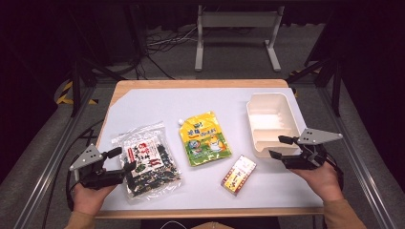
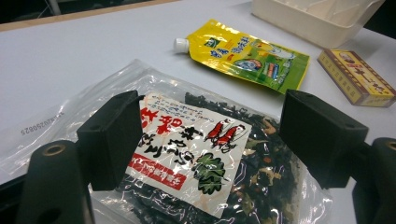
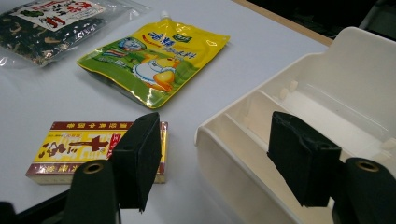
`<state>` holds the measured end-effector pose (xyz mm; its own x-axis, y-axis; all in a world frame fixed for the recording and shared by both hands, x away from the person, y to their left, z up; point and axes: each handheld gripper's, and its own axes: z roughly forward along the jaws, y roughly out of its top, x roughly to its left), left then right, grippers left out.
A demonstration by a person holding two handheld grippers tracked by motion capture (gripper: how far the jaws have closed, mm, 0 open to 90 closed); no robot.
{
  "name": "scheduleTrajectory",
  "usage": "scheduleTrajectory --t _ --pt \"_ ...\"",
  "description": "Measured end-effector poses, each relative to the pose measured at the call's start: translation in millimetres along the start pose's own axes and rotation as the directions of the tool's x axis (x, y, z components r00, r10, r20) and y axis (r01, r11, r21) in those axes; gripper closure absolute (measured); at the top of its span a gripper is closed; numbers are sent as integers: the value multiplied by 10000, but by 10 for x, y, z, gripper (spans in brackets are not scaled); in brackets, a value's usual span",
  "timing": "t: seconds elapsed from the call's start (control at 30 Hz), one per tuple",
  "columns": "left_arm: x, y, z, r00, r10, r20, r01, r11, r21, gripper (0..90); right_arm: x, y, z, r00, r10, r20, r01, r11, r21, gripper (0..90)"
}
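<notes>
While both grippers hover with jaws apart and nothing between them, the left gripper sits over the seaweed snack bag, which lies flat left of the yellow spouted pouch, its long axis running toward the table's far edge. The right gripper straddles the white tray's near corner, right of the pouch. A pale mat covers the wooden table; dark floor lies beyond.

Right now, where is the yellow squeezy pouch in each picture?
High view: the yellow pouch lies mid-table, between the seaweed bag and the white tray.
Left gripper view: the pouch is upper middle, beyond the seaweed bag.
Right gripper view: the pouch is upper left of centre.
Shared landmark: the small yellow box beside it.
</notes>
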<state>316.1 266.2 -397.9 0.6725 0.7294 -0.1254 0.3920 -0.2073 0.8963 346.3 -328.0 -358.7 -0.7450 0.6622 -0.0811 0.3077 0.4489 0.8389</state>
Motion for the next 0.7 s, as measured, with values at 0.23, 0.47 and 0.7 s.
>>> scheduleTrajectory --t 0.23,0.47,0.7 --pt "72 62 -48 9957 -724 -579 732 9972 122 217 5 13 -11 10000 -40 21 40 10000 20 345" --pt "130 202 -44 9939 -986 -496 992 9950 97 180 3 18 -16 10000 17 79 -17 10000 42 338" --pt "267 304 37 9850 -1689 -365 1699 9852 244 165 20 33 39 9999 -127 1 127 9998 123 334"
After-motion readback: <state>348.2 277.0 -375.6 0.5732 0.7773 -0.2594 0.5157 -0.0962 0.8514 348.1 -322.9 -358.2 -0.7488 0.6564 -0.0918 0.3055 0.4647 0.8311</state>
